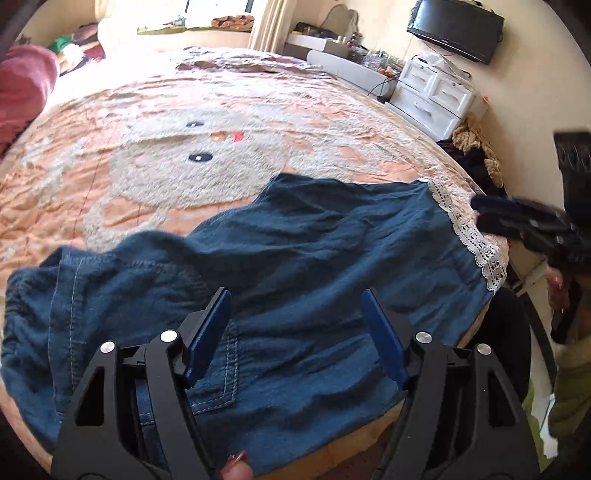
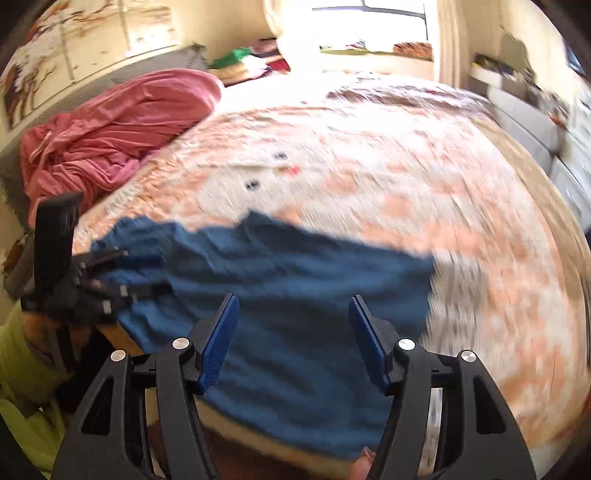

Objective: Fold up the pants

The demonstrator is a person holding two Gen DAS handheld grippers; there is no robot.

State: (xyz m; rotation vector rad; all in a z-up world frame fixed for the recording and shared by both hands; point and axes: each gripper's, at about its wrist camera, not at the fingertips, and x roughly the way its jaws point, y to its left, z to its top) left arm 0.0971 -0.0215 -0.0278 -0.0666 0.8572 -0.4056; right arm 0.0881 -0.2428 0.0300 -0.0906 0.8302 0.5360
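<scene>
A peach cartoon-print bed (image 1: 295,110) carries blue pants (image 1: 295,240) and a pink blanket (image 2: 110,129).

A home bedroom: a wide bed (image 1: 258,110) under a peach cartoon blanket (image 1: 166,166), a pink duvet (image 2: 110,129) bunched at its head, white drawers (image 1: 432,96), a wall-mounted TV (image 1: 458,29), and curtains (image 1: 269,22) beside a bright window (image 2: 369,26).

A: The pants (image 2: 280,295) are smeared by blur across the right wrist view.

B: At nine o'clock the left gripper (image 2: 122,273) is blurred too; its jaws cannot be judged there.
</scene>
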